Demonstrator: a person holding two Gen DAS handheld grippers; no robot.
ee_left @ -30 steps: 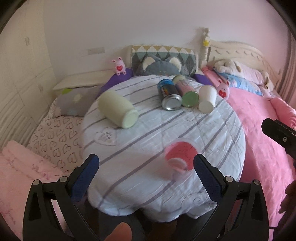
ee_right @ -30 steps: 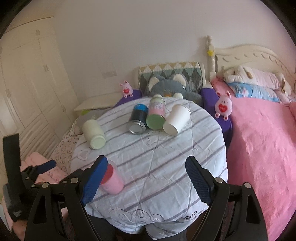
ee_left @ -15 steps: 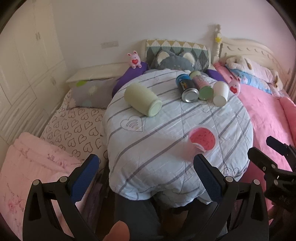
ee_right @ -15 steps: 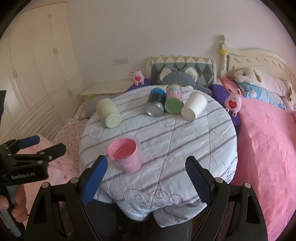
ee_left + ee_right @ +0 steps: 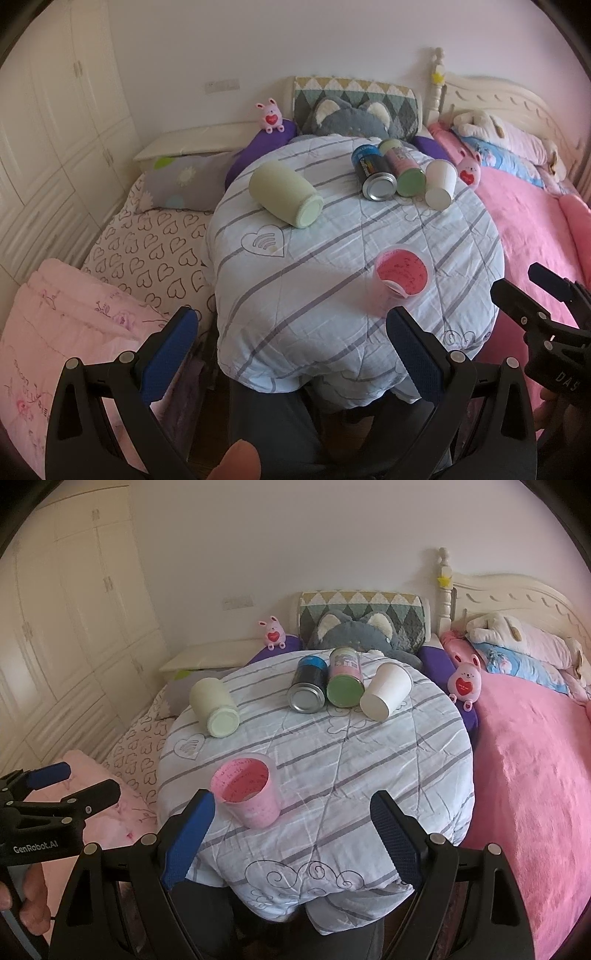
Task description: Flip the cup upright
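A pink plastic cup (image 5: 248, 794) stands upright, mouth up, near the front edge of the round table (image 5: 369, 775) with a striped cloth. It also shows in the left wrist view (image 5: 400, 280). My left gripper (image 5: 291, 354) is open and empty, held off the table's front edge, the cup just beyond its right finger. My right gripper (image 5: 291, 834) is open and empty, held off the front edge, the cup just beyond its left finger. A white paper cup (image 5: 386, 696) lies on its side at the back of the table.
A pale green jar (image 5: 216, 707), a blue can (image 5: 307, 690) and a pink-and-green can (image 5: 345, 683) lie on their sides at the back. A pink bed (image 5: 528, 775) is right of the table, bedding (image 5: 155, 251) left, and pillows and plush toys behind.
Both grippers have pulled back from the table and away from the pink cup, which now stands free. The left gripper was around the cup one second ago.
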